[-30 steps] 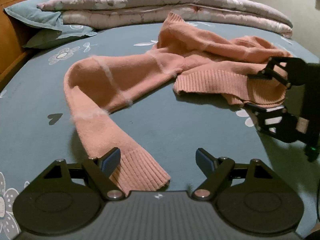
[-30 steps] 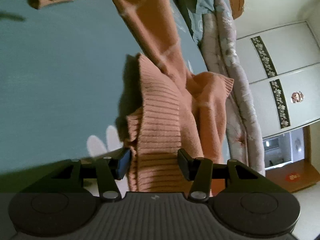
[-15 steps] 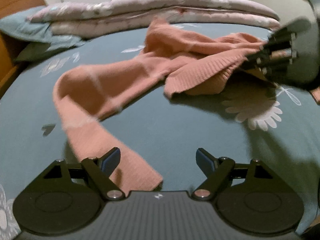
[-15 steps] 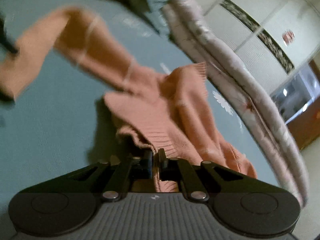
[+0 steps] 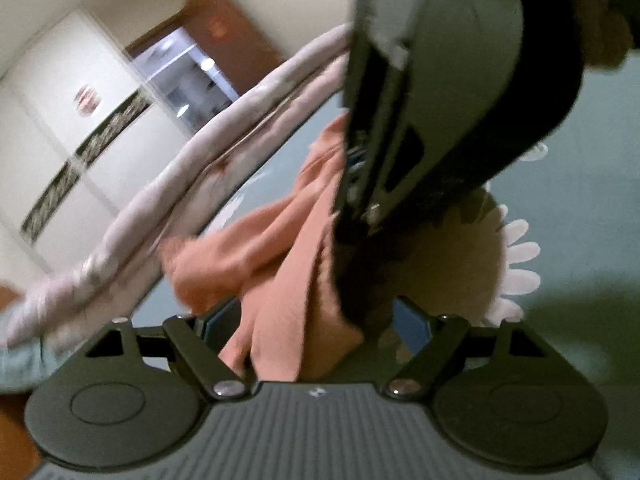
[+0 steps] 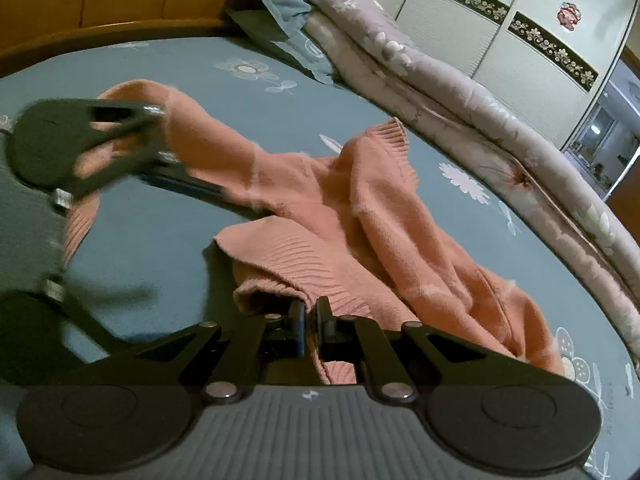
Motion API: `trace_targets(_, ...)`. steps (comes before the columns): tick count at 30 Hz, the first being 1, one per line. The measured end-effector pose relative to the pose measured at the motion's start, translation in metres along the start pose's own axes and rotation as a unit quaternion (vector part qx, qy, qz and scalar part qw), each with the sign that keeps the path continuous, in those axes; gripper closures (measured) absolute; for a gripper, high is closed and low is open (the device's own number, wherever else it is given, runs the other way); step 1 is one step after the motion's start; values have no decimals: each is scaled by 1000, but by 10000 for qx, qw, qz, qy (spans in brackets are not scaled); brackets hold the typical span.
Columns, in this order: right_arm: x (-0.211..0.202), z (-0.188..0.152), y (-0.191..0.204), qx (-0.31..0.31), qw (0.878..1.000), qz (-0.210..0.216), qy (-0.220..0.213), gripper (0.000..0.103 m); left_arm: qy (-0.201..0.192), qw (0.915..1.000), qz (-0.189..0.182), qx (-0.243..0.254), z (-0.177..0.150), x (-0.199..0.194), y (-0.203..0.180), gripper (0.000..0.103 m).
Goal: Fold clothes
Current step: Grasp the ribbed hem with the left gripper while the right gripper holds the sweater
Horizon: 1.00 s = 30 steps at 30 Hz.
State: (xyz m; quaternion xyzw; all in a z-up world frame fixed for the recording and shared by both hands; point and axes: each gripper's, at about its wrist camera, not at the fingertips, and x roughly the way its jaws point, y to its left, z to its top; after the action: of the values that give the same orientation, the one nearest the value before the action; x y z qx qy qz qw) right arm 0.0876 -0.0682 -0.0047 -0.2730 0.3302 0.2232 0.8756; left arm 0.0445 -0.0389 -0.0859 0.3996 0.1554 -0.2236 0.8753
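Fingers of the right gripper [image 6: 308,326] are pressed together on the ribbed hem of the salmon-pink knitted sweater [image 6: 360,216], while the left gripper [image 5: 318,322] stands with its jaws wide apart, pink knit lying between them but not pinched.

Ahead of the right fingers stretches the blue-grey flower-printed bedsheet [image 6: 168,240], with the long rolled pale-mauve floral quilt [image 6: 460,92] well beyond them on the right. The sweater sprawls crumpled in front of the pinched hem, one sleeve trailing off left towards the other tool.

Risk, as I judge it: the pinch holds only a thin ridge of rib, so a hard pull could slip it free. The left view is blurred, and closing now might catch a bunched layer, twisting the garment rather than spreading it flat.
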Motion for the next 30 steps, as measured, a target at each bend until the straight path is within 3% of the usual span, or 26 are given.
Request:
trace_targets(3,-1,-3,-5,61,9999,106,-17,96,-65,9985,135,526,3,19,-7,23)
trace_targets(6,-1,-6,-8,142,9997,220,-30,96,-87,9964,200,825,8,31,-8,41)
trace_targets(8,-1,-8,-8,170,9995,267,-46,96,19,9957,237,893,11,40,-7,76)
trace_targets(10,-1,-11,-10,252,9992,301,-75,96,162,9963,200,817,14,46,-5,92)
trace_targets(11,-1,-12,-12,321,9989,323,-88,96,250,9971,146,708,15,48,-3,95)
trace_targets(15,-13,-24,-17,389,9983,385,-222,91,320,9994,115,6,18,45,18,97)
trace_targets(17,-23,-37,-14,282,9989,171,-331,75,333,9989,140,-304,22,44,30,97)
trace_targets(18,-26,-45,-12,218,9992,24,-349,60,333,9984,148,-437,24,45,37,97)
trace_targets(21,-27,-68,-2,-38,9984,-482,-287,45,352,9964,126,-766,35,48,56,97)
trace_targets(26,-7,-86,18,-535,9882,-1434,-102,34,305,9937,140,-1065,48,45,70,97)
trace_targets(30,23,-77,22,-549,9766,-2077,-79,26,286,9929,109,-1151,54,42,75,97)
